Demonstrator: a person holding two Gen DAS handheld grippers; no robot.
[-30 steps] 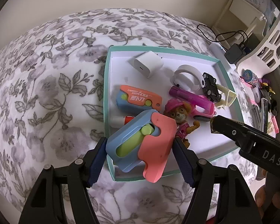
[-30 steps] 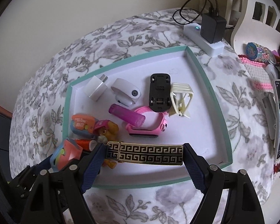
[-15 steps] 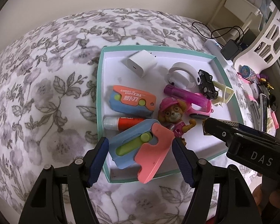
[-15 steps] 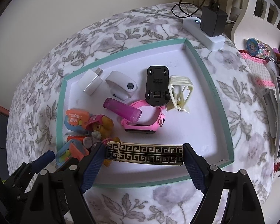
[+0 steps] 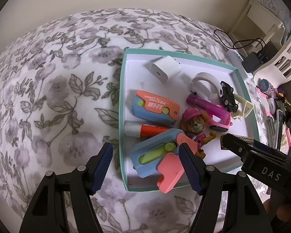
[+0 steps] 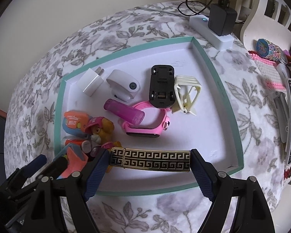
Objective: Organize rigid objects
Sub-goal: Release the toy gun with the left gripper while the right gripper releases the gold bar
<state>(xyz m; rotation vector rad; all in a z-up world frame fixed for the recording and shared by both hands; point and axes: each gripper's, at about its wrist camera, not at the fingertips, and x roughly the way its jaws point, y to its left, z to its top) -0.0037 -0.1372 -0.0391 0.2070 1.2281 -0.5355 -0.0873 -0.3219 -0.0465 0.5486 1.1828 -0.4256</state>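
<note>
A teal-rimmed white tray lies on a floral cloth and holds several small objects. My left gripper is open at the tray's near left corner; the blue-and-pink toy lies in the tray, mostly to the right of the gap, against the right finger. My right gripper is shut on a black-and-gold patterned bar and holds it over the tray's near edge. That gripper also shows in the left wrist view.
In the tray: a white charger, a white band, a black toy car, a cream clip, a purple tube, a pink watch, a dog figure. A power strip and clutter lie at right.
My left gripper has opened and let go of the blue-and-pink toy, which now lies in the tray, and has shifted left. My right gripper still holds the patterned bar.
</note>
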